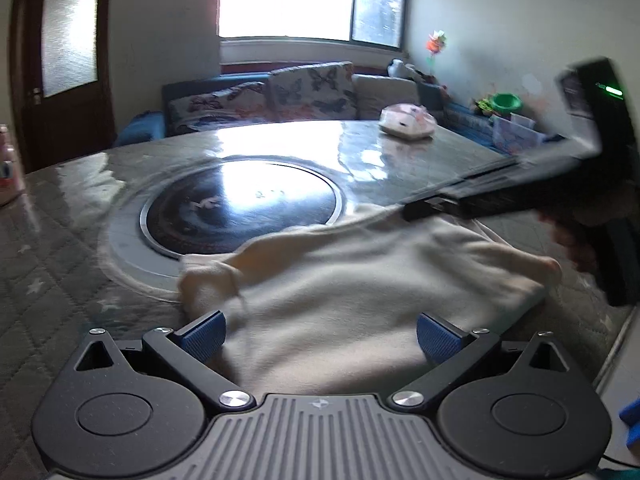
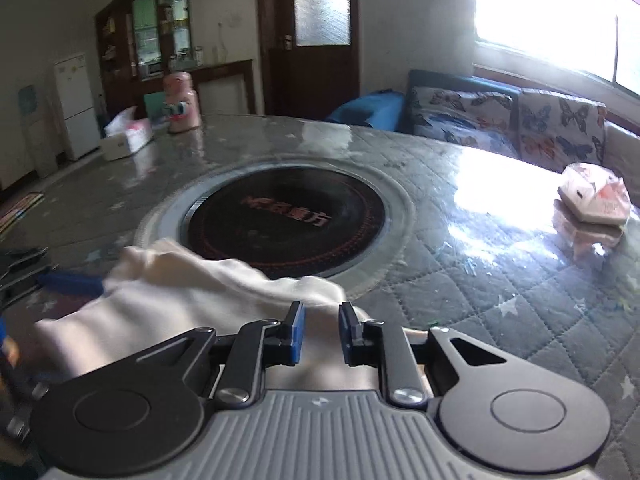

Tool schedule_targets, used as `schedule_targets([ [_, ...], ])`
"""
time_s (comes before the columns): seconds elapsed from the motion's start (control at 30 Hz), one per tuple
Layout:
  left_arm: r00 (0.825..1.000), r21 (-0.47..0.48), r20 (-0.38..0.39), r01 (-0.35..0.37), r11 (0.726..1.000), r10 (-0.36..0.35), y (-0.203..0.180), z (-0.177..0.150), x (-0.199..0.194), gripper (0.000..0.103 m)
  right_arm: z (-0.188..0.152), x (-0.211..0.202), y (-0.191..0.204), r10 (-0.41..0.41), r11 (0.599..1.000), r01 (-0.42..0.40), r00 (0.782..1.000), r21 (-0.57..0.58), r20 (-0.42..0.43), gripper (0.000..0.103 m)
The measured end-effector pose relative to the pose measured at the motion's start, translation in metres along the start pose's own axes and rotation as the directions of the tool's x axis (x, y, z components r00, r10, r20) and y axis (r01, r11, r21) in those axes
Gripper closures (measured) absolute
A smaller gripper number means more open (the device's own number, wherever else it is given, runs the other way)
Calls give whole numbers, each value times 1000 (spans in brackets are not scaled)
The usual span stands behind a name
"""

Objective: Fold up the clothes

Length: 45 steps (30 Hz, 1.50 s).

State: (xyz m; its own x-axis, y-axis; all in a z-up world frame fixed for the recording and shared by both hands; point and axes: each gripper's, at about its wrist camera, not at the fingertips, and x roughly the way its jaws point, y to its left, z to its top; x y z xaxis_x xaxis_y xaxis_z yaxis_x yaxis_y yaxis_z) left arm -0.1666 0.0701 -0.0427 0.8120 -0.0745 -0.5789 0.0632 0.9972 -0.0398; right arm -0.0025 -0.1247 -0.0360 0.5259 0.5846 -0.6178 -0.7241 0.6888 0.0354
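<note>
Cream knit garment point(image 1: 360, 280) lies rumpled on the quilted table cover point(image 1: 60, 272), lower centre in both views, its far edge lapping the rim of the round black hotplate point(image 1: 240, 204) set in the table.

Left gripper point(image 1: 320, 338): jaws spread wide, blue pads either side of the cloth's near part, nothing pinched. We see the cloth running straight ahead from it, up the frame.

Right gripper point(image 2: 321, 334): jaws narrowed but with a gap; cloth sits in and behind that gap. We cannot tell for sure whether the pads grip it, so we read it as not fully pressed together. In the left wrist view the right gripper comes in from the right edge, blurred, its tip over the cloth's upper right edge.

Key relation: the garment's long axis runs left to right across the left wrist frame, with a bunched lump at the left end and a rounded fold at the right. In the right wrist view the cloth spreads to the lower left, where a blue pad point(image 2: 72, 283) of the left gripper touches it. The right one is nearer the far edge, the left nearer the near edge.

We judge the fold stage open: the heap fits a half-folded piece or one being spread.

Elsewhere: a pink packet point(image 2: 592, 200) at right, well apart.
</note>
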Motion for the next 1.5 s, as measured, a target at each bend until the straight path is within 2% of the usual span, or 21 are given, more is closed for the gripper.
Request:
schedule_targets([
  [0.23,995,-44,6,-102,994,102,14,-12,-19,0,-20,-28,43,99,991,-99,995,-88,-11,75],
  [0.4,992,-84,-24,-127,988,126,22,-22,-21,0,-35,-29,68,105,983,-107,994,-150,-21,70],
  [0.53,991,-61,-18,-135,989,135,19,-26,-20,0,-41,-30,71,91,984,-93,996,-154,-20,70],
  [0.73,990,-80,25,-136,988,138,26,-17,-35,0,-42,-53,64,67,989,-64,998,-131,20,69],
  [0.97,983,-112,-30,-182,977,179,35,-28,-25,0,-61,-63,39,-14,999,14,1000,-29,-8,69],
  [1.13,985,-118,-43,-169,978,165,41,-27,-28,0,-68,-71,27,-9,1000,9,1000,16,-10,69],
  [1.27,985,-100,-20,-172,980,171,39,-23,-33,0,-66,-75,19,-13,998,13,1000,60,4,69],
  [1.37,982,-91,-55,-184,979,179,39,-26,-26,0,-72,-70,17,-12,998,13,1000,60,-20,70],
  [1.5,984,-90,-42,-174,981,171,40,-19,-30,0,-63,-74,17,-5,999,5,1000,40,0,70],
])
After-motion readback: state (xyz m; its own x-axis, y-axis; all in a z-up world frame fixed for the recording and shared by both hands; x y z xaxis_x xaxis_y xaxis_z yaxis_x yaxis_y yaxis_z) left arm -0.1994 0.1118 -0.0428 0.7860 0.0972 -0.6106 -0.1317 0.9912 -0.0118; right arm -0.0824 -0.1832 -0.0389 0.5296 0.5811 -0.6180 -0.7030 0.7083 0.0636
